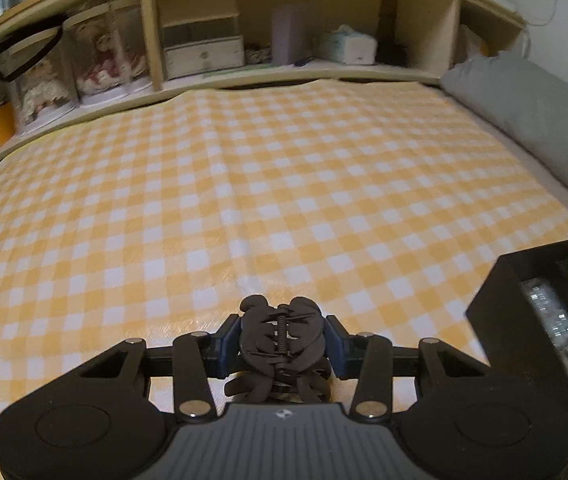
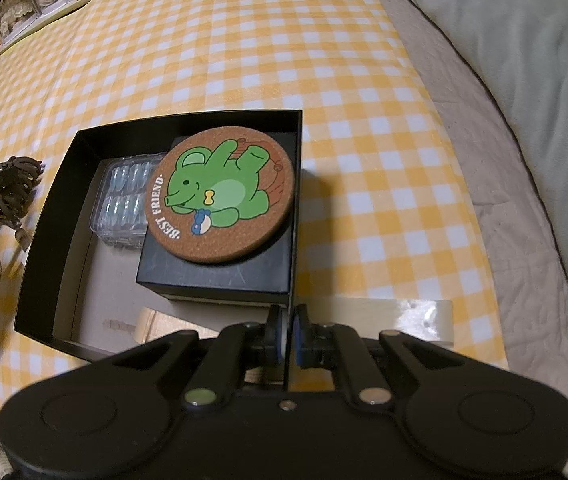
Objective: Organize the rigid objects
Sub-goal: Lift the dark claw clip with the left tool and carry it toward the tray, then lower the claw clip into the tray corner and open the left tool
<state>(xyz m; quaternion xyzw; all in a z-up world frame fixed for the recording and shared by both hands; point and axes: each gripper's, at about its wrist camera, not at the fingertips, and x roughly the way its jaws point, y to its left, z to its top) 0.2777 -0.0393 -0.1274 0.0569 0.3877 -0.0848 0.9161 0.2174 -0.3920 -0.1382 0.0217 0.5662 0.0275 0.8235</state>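
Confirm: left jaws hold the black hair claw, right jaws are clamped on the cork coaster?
Not quite. The right gripper is clamped on the black box wall, as the right wrist view shows; the cork coaster lies inside. The left gripper does hold the black hair claw.

Two close downward views, shared black box (image 2: 83, 168)

Dim, warm indoor light, soft shadows, heavy fisheye bending at the edges, slight blur throughout.
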